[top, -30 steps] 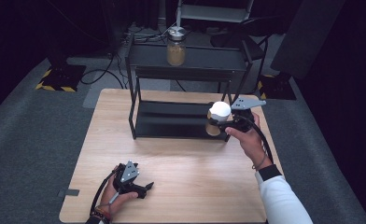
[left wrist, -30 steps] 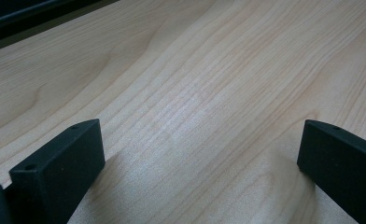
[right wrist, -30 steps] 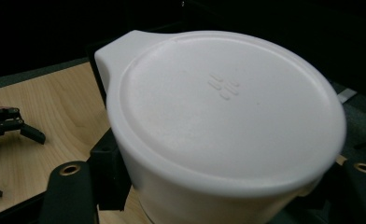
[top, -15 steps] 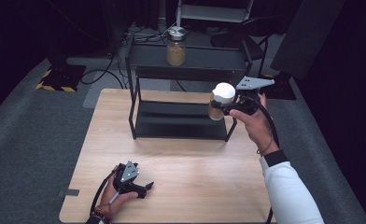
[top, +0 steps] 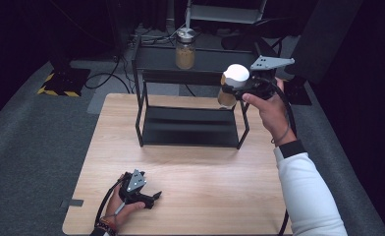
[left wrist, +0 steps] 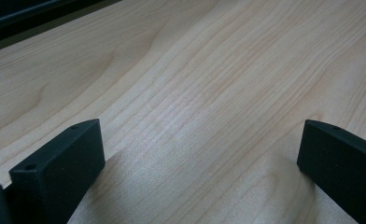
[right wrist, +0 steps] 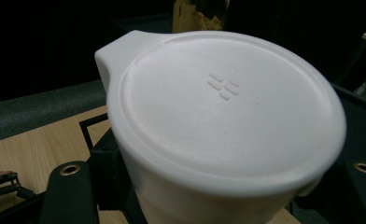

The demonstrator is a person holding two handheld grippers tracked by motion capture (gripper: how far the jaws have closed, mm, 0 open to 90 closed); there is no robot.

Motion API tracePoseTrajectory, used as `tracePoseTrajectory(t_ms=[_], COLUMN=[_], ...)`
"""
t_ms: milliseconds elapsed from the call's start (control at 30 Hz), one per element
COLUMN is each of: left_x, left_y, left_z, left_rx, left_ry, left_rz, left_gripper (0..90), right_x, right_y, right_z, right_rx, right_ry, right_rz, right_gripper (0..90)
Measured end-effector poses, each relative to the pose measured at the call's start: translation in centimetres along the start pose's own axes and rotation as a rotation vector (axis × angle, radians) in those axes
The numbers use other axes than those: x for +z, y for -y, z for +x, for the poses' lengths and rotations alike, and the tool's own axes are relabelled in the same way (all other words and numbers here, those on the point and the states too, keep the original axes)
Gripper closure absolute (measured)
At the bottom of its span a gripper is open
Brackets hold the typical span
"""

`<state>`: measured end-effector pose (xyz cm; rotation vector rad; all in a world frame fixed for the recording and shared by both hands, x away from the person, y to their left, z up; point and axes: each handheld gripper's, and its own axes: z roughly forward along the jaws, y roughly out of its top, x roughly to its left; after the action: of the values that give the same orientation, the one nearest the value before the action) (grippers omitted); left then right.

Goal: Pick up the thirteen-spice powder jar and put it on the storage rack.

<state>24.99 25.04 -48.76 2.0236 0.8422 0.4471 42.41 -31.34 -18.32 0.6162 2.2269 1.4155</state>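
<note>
While the left gripper [top: 149, 196] rests on the table [top: 205, 167] at 7 o'clock, jaws apart over bare wood, the right gripper [top: 239, 91] at 1 o'clock clamps a white-lidded jar [top: 232, 83] beside the black shelf rack [top: 190, 125], aloft.

A recording studio or lab set-up: black curtains [top: 23, 29] enclose a grey carpet [top: 28, 147], cables [top: 107, 81] trail at upper left beside a hazard-striped block [top: 63, 83], and a lone wooden tabletop [top: 190, 187] carries a black metal rack [top: 190, 125].
</note>
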Motion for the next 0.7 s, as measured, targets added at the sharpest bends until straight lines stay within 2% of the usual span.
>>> tracePoseTrajectory(t_ms=[433, 700], left_x=[0.0, 0.0], left_y=[0.0, 0.0], left_z=[0.0, 0.0], left_rx=[0.000, -0.001], left_ry=[0.000, -0.001], left_rz=[0.000, 0.000], left_gripper=[0.1, 0.1], right_x=[-0.2, 0.3], right_y=[-4.7, -7.1], right_z=[-0.6, -0.9], right_rx=[-0.018, -0.027], right_ry=[0.008, 0.043], right_rz=[-0.005, 0.003], right_gripper=[29.8, 29.8])
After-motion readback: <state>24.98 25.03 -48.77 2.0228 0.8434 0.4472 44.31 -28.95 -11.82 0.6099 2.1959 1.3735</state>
